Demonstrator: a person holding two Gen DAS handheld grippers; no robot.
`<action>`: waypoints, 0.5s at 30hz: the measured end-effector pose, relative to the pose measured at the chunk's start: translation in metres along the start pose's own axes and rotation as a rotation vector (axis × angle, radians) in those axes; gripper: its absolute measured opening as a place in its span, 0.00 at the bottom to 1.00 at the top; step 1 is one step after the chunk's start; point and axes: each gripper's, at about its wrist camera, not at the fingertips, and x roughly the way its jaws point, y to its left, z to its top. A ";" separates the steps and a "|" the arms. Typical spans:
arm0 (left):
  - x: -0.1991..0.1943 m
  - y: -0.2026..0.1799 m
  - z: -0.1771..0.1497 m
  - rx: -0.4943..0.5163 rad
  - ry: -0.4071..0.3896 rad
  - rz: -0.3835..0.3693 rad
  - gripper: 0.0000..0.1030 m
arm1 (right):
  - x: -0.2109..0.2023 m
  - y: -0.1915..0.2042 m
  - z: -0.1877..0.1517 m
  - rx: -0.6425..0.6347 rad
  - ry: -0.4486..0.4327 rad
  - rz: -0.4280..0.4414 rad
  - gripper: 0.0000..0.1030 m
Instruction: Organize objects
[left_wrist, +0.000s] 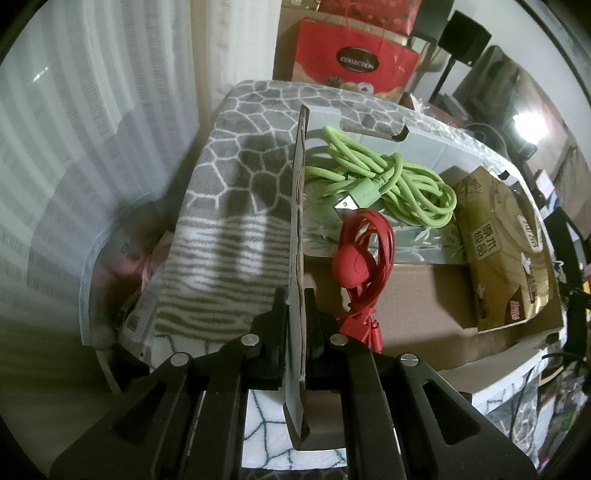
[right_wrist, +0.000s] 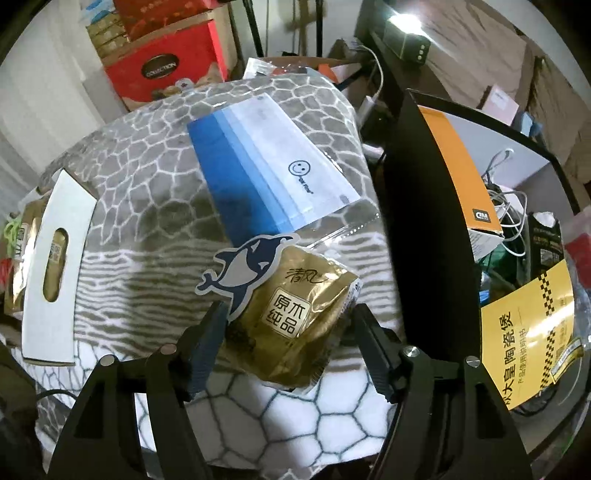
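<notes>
the left gripper (left_wrist: 295, 314) is clamped on the box wall (left_wrist: 298, 221), its two pads pressed flat on either side of the cardboard edge; the box (left_wrist: 424, 306) stands on a patterned blanket (left_wrist: 240, 166) and its inside is in plain sight; within it lie a coiled green cable (left_wrist: 388, 173), a red cable (left_wrist: 365, 251) bunched just below the green one and touching its plug end, and a gold pack (left_wrist: 506, 251) leaning along the right wall.

in the right wrist view the right gripper (right_wrist: 290, 321) stands wide, its jaws spread to either side of a second gold pack (right_wrist: 295, 321); this gold pouch lies on the blanket (right_wrist: 147, 192) between the fingers, and the pads do not press on it; the left finger (right_wrist: 210, 332) is just beside the pouch's edge, the right one stands a little apart; a whale sticker (right_wrist: 247, 269) lies partly under the pouch's upper left corner; beyond them a blue bag (right_wrist: 269, 166) with a smiley mark lies flat on the blanket, apart from the pouch; at the far left the box's white flap (right_wrist: 55, 266) with its handle slot shows, the first gold pack visible through the slot; to the right, off the blanket, stand an orange box (right_wrist: 461, 162) and a yellow leaflet (right_wrist: 532, 332).
</notes>
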 end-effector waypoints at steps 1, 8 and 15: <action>0.000 0.000 0.000 0.000 0.000 -0.001 0.06 | -0.001 0.000 0.000 0.000 -0.003 -0.002 0.68; -0.001 0.000 -0.001 -0.001 0.000 -0.004 0.06 | -0.018 -0.009 0.015 0.027 -0.052 0.072 0.70; -0.002 0.000 -0.001 0.001 0.001 -0.007 0.06 | 0.007 -0.010 0.041 0.042 -0.015 0.139 0.62</action>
